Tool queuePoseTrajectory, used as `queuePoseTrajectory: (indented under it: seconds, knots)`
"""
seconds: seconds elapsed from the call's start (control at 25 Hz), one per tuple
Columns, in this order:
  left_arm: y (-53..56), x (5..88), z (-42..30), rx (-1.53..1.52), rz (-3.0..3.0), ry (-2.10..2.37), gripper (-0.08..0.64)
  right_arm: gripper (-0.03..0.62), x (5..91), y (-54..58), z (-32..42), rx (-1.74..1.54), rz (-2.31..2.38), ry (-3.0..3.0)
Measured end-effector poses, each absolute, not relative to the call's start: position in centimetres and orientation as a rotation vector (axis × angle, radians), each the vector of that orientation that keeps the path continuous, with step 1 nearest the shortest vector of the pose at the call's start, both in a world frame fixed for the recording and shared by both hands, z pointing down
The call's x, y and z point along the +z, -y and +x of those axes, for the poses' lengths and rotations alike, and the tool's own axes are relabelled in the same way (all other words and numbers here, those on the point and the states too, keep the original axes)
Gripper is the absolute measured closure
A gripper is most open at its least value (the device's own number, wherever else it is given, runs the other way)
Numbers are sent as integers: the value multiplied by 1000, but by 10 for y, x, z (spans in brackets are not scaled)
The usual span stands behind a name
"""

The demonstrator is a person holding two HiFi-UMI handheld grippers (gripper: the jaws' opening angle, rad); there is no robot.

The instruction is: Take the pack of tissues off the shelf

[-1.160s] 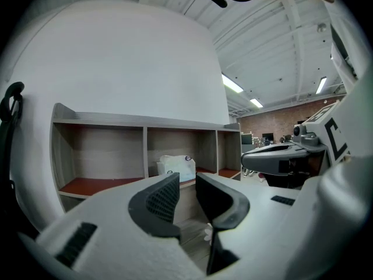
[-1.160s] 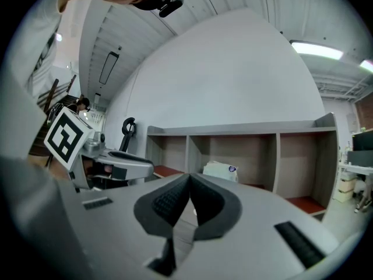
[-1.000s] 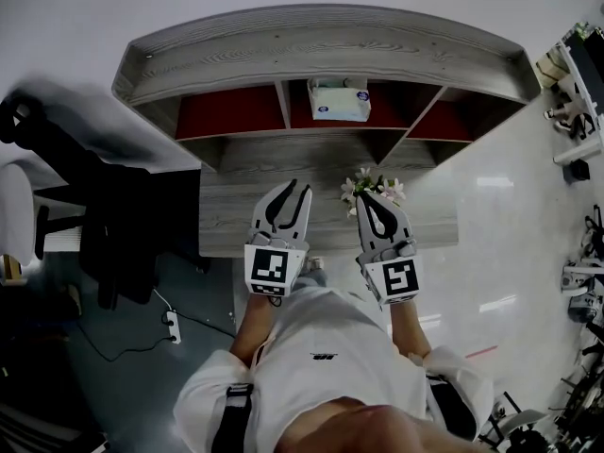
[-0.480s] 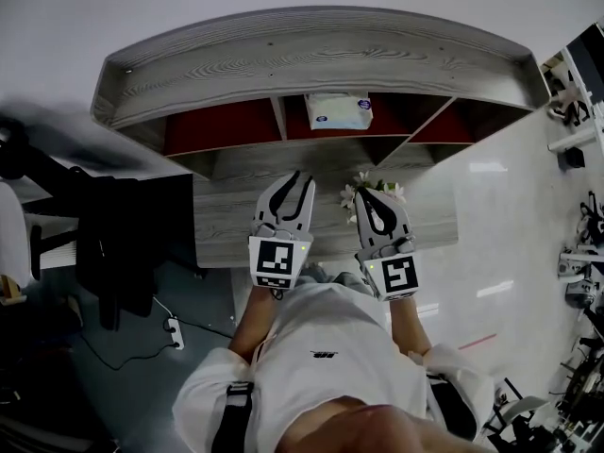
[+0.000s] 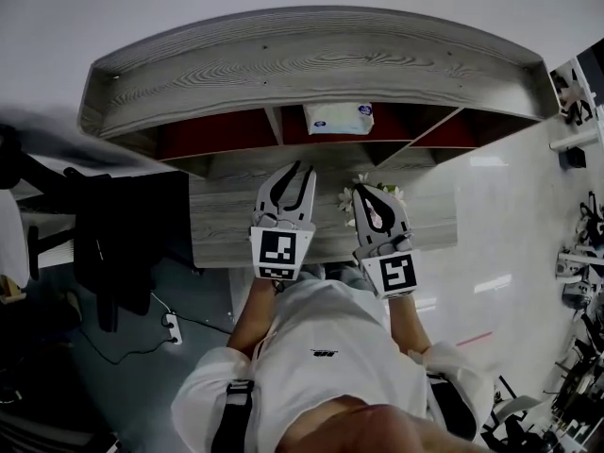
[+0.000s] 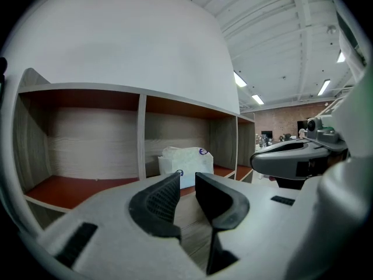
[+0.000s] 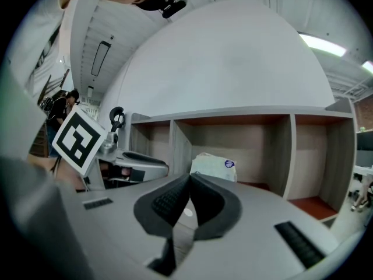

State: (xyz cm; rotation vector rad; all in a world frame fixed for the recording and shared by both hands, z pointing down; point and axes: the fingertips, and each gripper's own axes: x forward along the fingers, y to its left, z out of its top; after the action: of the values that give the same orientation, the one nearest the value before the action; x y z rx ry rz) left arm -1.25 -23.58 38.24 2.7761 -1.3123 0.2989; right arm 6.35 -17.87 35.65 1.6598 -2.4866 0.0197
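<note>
- The left gripper [image 5: 296,169] is hovering over the bench [image 5: 226,226]. Its jaws are standing slightly apart, with nothing between them.
- The right gripper [image 5: 362,190] is hovering just beside it, over a small bunch of flowers [image 5: 348,196] on the bench. Its jaws are resting together at the tips and are holding nothing.
- The pack of tissues [image 5: 338,118] is sitting in the middle of the three compartments of the shelf [image 5: 311,64], beyond both grippers and well apart from them.
- The pack's long axis is running side to side, parallel with the front edge of the shelf. One broad face is pointing out toward the person.
- Step in hand, as judged: the approach. Both grippers are aiming at the middle compartment, and neither is touching the pack yet.
- Next move, as judged: the working gripper is needing a wider jaw opening, enough to span the pack's short dimension. It should then advance level into the compartment, clear of the flowers and the dividers, and close across the pack rather than along its length.
</note>
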Motion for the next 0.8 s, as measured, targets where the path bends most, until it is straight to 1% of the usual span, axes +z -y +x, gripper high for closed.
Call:
queuePoseTrajectory:
  seconds: [0.8]
  knots:
    - [283, 404, 1, 357, 2651, 1465, 465, 566, 375, 224, 82, 83, 1532, 2580]
